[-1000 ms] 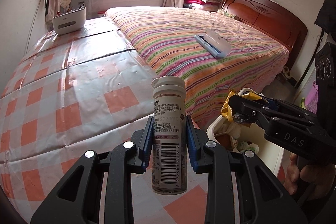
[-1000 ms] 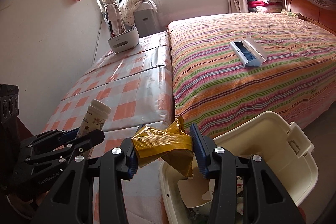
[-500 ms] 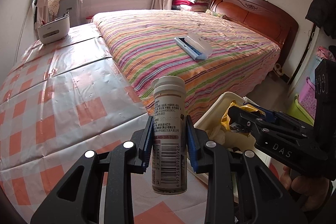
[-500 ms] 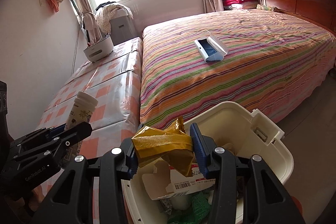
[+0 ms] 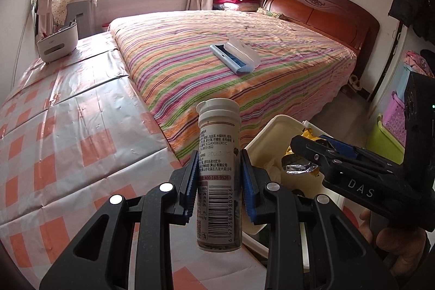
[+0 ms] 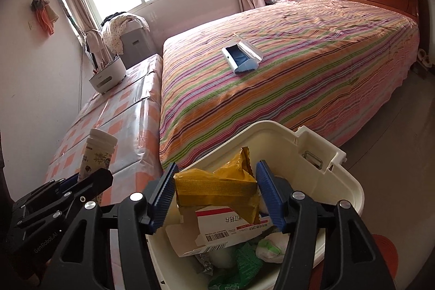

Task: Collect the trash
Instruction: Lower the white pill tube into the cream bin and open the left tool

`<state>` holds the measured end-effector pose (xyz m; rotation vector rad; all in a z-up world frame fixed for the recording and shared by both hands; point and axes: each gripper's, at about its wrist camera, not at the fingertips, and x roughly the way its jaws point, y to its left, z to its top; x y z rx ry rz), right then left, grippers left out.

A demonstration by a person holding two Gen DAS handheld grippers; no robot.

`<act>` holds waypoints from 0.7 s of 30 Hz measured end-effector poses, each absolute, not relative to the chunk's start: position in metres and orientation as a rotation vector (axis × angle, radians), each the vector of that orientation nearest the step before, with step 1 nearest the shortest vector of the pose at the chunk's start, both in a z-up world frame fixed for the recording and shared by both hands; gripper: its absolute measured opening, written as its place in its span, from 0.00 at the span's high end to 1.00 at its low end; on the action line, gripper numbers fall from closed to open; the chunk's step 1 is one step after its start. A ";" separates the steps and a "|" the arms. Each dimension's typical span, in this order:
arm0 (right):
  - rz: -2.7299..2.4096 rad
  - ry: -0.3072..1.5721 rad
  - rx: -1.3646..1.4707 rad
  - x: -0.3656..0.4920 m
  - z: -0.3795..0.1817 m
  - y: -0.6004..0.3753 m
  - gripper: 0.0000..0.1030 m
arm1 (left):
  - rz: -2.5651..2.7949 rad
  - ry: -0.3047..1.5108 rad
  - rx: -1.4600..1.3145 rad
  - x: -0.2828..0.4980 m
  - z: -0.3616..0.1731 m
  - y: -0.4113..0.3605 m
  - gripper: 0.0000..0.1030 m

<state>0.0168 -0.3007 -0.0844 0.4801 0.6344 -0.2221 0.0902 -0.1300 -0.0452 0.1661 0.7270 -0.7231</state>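
Over bin (image 6: 350, 185): right tool (image 6: 214, 190) opening, yellow wrapper (image 6: 217, 185) loose between pads; light, crinkly, drops freely. Left tool (image 5: 218, 181) clamps tablet tube (image 5: 218, 167) mid-body above bench (image 5: 68, 132); rigid, smooth, light.

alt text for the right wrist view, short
The right tongs, opening, hang over a cream trash bin with a crumpled yellow wrapper between the blue pads, above a torn carton and other litter. At lower left the left tongs grip a white tube; a striped bed lies beyond.
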 end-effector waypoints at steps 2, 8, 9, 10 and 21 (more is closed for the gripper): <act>-0.226 0.610 0.520 0.012 -0.082 -0.307 0.36 | -0.728 0.729 0.163 0.090 -0.045 -0.132 0.73; -0.275 0.497 0.659 -0.010 -0.077 -0.334 0.36 | -0.761 0.743 0.167 0.088 -0.046 -0.145 0.73; -0.283 0.477 0.679 -0.013 -0.076 -0.338 0.36 | -0.768 0.746 0.170 0.087 -0.047 -0.148 0.73; -0.292 0.456 0.695 -0.017 -0.075 -0.341 0.36 | -0.774 0.749 0.176 0.087 -0.049 -0.152 0.73; -0.389 0.294 0.768 -0.054 -0.067 -0.364 0.35 | -0.850 0.779 0.239 0.066 -0.065 -0.194 0.72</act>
